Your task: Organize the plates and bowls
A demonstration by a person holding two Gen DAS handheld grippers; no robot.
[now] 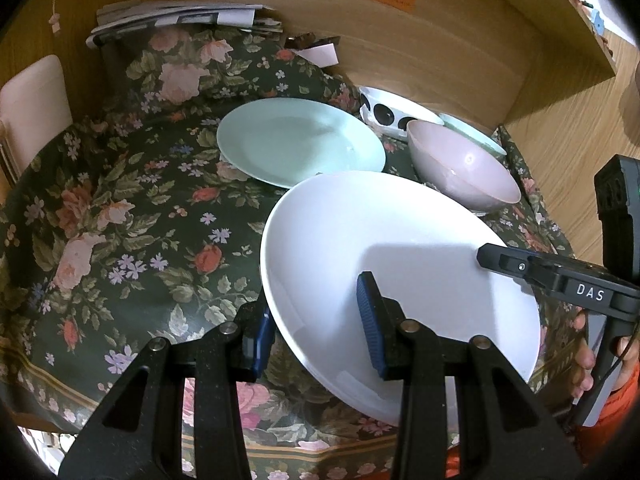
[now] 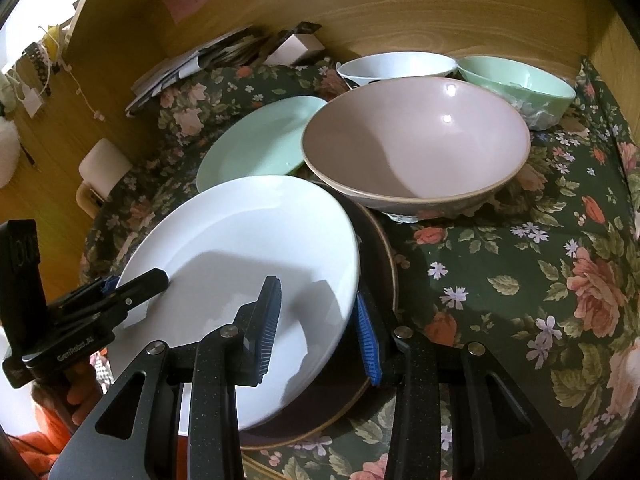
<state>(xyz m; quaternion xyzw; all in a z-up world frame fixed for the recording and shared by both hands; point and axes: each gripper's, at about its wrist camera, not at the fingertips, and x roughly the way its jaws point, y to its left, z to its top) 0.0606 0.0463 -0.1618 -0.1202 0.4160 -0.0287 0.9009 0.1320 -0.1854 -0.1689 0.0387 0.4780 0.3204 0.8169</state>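
The left tongs (image 1: 318, 326) are straddling the near-left rim of the white plate (image 1: 400, 264), one blue pad under the edge and one over the plate's face; the pads seem to be gripping the rim, though the fisheye makes actual contact hard to confirm. The right tongs (image 2: 318, 334) are straddling the opposite rim of the same white plate (image 2: 240, 248), one pad inside and one outside, with a small gap showing at the outer pad, so they are standing spread around the edge. The plate is tilting, lying over a dark brown plate (image 2: 376, 280) with a tan rim. Just behind, a pink bowl (image 2: 416, 144) is sitting upright, and to its left a pale green plate (image 1: 300, 140) is lying flat. Farther back, a white bowl (image 2: 396, 66) with dark spots and a green bowl (image 2: 516, 80) are standing side by side. A floral cloth (image 1: 120, 208) is covering the surface.
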